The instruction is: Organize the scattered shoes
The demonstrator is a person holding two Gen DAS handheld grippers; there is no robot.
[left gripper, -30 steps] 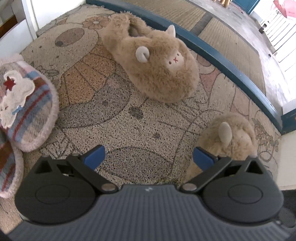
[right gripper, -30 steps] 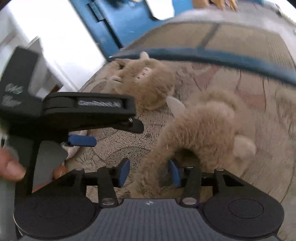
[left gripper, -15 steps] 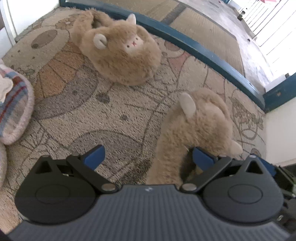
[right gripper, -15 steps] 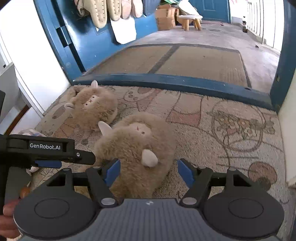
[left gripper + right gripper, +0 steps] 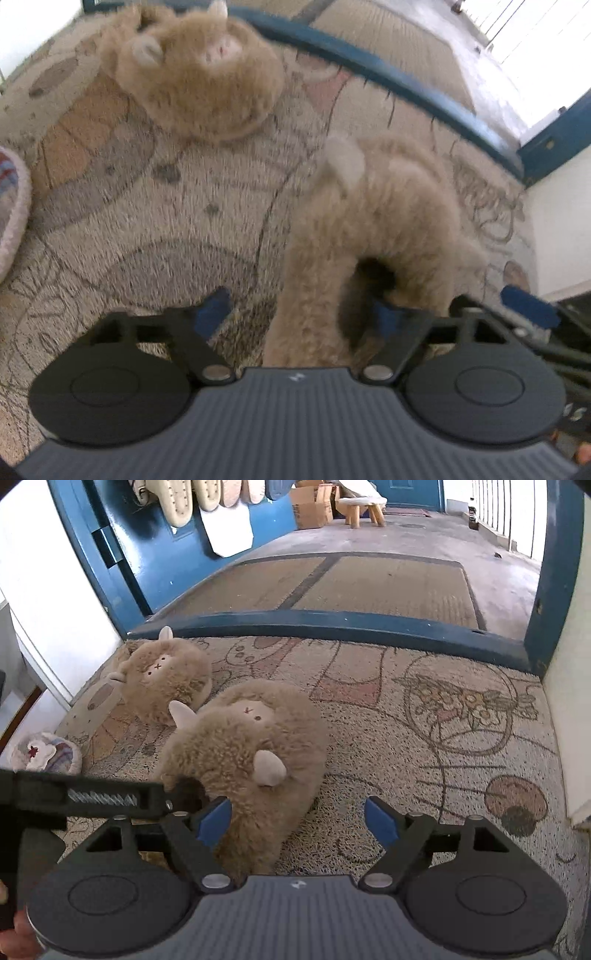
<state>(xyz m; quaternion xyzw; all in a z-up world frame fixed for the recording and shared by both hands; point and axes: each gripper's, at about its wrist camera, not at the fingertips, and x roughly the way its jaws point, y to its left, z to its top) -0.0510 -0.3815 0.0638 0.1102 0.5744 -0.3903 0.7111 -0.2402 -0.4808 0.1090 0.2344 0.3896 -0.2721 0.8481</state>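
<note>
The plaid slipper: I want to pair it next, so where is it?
The plaid slipper lies at the mat's far left edge in the right wrist view, left of both fluffy slippers.

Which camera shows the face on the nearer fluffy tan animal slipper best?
The right wrist view: the nearer fluffy tan animal slipper is sharp, face showing. The left wrist view shows it blurred from behind, face hidden.

Near alpaca slipper (image 5: 240,760): tan plush, cream ears, stitched face, upright on patterned doormat (image 5: 424,746). Far alpaca slipper (image 5: 166,679): matching, nearer threshold. Plaid slipper (image 5: 48,755): pink-trimmed, at mat's left edge.
</note>
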